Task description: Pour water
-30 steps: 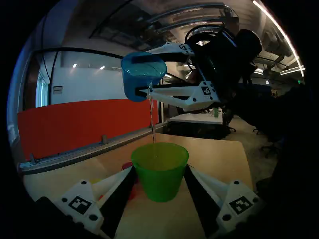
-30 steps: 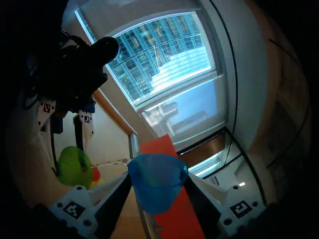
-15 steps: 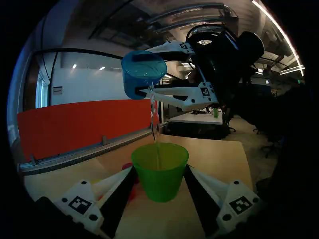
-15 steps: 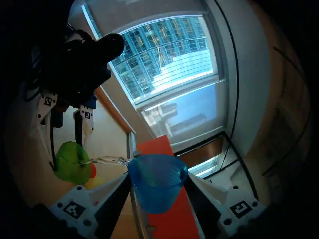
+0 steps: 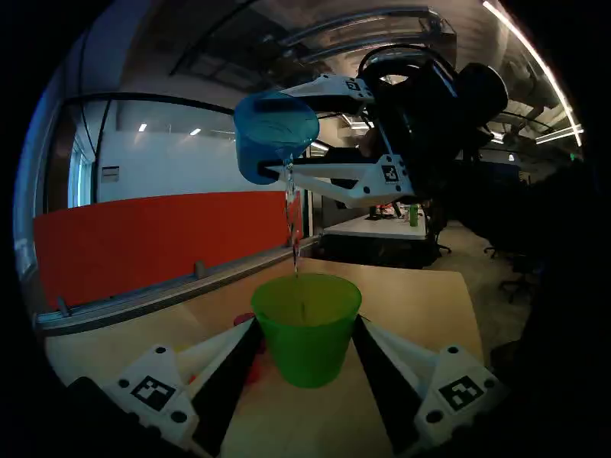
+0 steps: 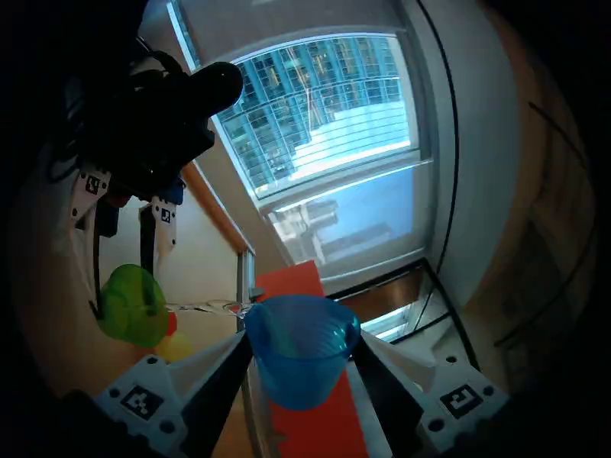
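A green cup (image 5: 307, 328) stands upright on the wooden table (image 5: 412, 298), and my left gripper (image 5: 306, 347) is shut on its sides. Above it hangs a blue cup (image 5: 273, 143), tipped on its side, held by my right gripper (image 5: 276, 137). A thin stream of water (image 5: 292, 221) falls from the blue cup's rim into the green cup. In the right gripper view the blue cup (image 6: 302, 347) sits between my right gripper (image 6: 302, 359) fingers, with water (image 6: 206, 307) running toward the green cup (image 6: 131, 304) held by the left gripper (image 6: 126, 301).
An orange partition (image 5: 153, 237) with a metal rail (image 5: 168, 282) runs behind the table. Small red and yellow objects (image 5: 246, 319) lie on the table beside the green cup. A large window (image 6: 328, 145) shows in the right gripper view. Desks and chairs stand farther off at the right.
The blue cup has tipped slightly further and risen a little. Water keeps running into the green cup, which has not moved.
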The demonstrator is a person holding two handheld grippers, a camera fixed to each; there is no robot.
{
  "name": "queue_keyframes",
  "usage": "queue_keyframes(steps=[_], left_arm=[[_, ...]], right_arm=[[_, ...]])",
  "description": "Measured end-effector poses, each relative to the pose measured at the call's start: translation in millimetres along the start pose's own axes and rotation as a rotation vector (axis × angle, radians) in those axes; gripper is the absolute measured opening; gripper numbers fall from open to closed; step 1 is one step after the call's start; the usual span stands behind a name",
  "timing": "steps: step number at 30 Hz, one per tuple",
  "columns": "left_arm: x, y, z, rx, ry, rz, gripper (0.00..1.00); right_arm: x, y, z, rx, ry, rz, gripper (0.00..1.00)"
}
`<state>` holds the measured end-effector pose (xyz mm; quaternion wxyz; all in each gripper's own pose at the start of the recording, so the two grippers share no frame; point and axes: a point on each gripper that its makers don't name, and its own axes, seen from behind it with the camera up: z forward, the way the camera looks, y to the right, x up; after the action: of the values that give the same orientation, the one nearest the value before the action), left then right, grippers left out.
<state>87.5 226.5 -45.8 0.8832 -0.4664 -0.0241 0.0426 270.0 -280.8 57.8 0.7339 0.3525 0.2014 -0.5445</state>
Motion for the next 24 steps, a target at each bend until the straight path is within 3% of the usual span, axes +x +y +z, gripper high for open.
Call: queue_keyframes(steps=[24], left_arm=[[4.5,-1.7,4.0,0.003,0.006,0.009,0.83]], right_arm=[[-3.1,9.9,1.7,-0.019,-0.014,-0.084,0.89]])
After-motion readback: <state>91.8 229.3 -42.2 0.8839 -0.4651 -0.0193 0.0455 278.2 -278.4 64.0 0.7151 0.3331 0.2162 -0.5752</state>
